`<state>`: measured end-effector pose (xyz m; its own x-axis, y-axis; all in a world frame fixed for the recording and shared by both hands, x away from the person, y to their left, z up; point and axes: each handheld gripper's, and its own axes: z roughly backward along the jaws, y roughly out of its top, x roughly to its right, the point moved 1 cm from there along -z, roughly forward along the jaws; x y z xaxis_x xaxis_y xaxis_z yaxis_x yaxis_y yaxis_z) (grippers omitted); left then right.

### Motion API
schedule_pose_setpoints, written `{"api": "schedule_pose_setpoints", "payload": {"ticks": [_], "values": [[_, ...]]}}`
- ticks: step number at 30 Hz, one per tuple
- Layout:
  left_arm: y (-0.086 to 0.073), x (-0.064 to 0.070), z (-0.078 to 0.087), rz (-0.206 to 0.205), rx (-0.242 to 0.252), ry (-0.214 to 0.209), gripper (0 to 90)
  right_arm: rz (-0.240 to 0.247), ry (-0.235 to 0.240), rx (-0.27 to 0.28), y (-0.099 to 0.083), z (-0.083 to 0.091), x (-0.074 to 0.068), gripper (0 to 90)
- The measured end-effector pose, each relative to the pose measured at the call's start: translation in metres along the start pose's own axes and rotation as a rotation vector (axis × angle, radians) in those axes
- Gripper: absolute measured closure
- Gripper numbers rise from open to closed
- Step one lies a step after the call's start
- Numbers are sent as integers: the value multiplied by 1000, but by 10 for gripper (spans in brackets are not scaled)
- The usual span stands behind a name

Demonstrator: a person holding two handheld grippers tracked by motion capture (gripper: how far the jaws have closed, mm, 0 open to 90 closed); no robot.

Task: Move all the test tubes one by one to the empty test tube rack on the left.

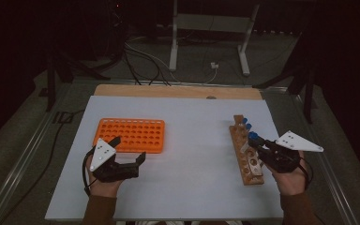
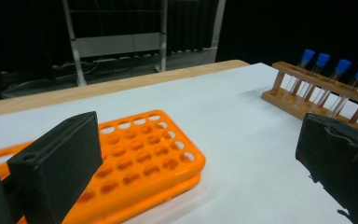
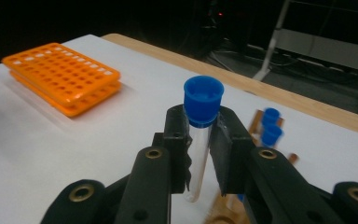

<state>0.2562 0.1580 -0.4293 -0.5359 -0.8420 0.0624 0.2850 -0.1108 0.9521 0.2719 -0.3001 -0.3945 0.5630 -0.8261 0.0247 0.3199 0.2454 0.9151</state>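
An orange tube rack (image 1: 129, 135) with many empty holes lies on the left of the white table top. A wooden rack (image 1: 246, 152) on the right holds blue-capped test tubes (image 1: 246, 123) at its far end. My right gripper (image 1: 257, 146) hovers over the wooden rack, shut on a clear test tube (image 3: 196, 158) just under its blue cap (image 3: 203, 99); the tube stands upright and lifted between the jaws of my right gripper (image 3: 200, 140). My left gripper (image 1: 130, 149) stands open at the orange rack's near right corner. In the left gripper view the left gripper (image 2: 200, 163) has nothing between its jaws, above the orange rack (image 2: 140, 158).
The white table top (image 1: 192, 140) has free room between the two racks. A wooden strip (image 1: 168, 91) runs along its far edge. Beyond it are floor cables (image 1: 145, 61) and a metal stand (image 1: 211, 28). Several blue-capped tubes (image 2: 335, 77) stand in the wooden rack (image 2: 303, 100).
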Motion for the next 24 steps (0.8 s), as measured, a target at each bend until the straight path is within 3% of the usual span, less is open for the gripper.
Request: {"api": "schedule_pose_setpoints", "payload": {"ticks": [7, 24], "values": [[8, 10, -19, -30, -10, -32, 12, 12, 43, 1, 6, -13, -14, 774], [17, 25, -56, -56, -30, -97, 13, 52, 123, -12, 19, -50, -46, 773]]}}
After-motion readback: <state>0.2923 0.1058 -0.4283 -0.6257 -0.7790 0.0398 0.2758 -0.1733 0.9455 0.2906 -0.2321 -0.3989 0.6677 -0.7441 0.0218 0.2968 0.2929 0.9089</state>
